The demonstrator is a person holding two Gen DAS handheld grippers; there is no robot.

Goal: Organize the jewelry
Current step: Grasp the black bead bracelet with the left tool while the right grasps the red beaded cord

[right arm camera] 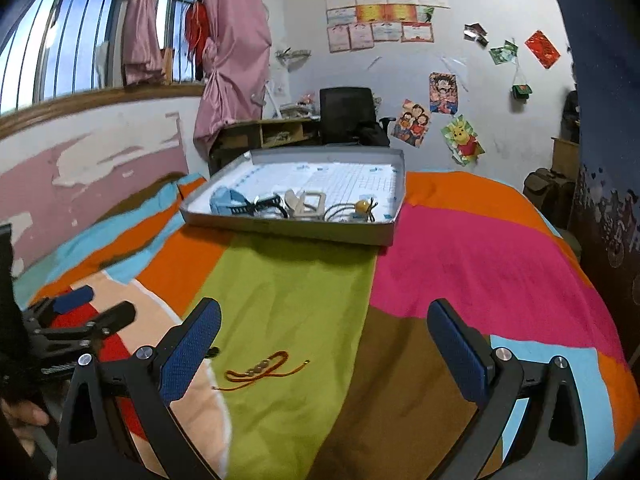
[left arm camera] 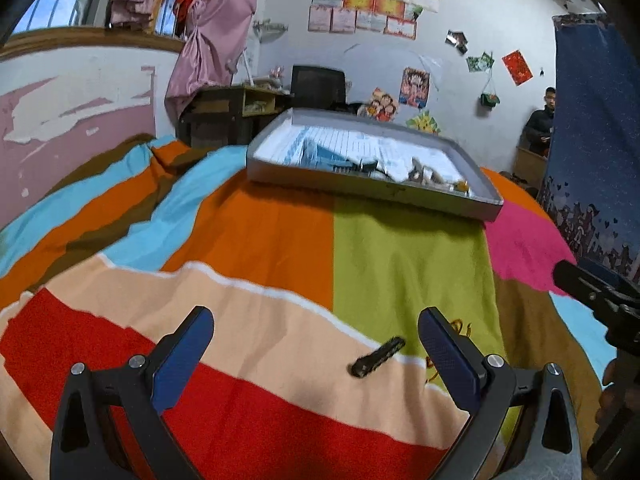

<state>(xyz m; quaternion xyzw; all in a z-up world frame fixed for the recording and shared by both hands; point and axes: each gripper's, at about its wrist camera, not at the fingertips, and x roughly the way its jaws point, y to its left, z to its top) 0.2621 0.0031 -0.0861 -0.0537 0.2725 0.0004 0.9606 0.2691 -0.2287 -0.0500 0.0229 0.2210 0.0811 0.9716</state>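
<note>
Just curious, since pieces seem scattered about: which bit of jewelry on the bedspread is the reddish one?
The orange-red cord bracelet with small beads, lying loose on the green patch before the right gripper. The other loose piece, a dark narrow clip, lies between the left gripper's fingers.

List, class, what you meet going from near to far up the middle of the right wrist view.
Right claw → red-orange cord bracelet → striped blanket → grey tray → black office chair → certificates on the wall.

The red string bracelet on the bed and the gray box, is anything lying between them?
No. In the right wrist view, only bare green blanket stretches from the red string bracelet up to the gray box.
</note>
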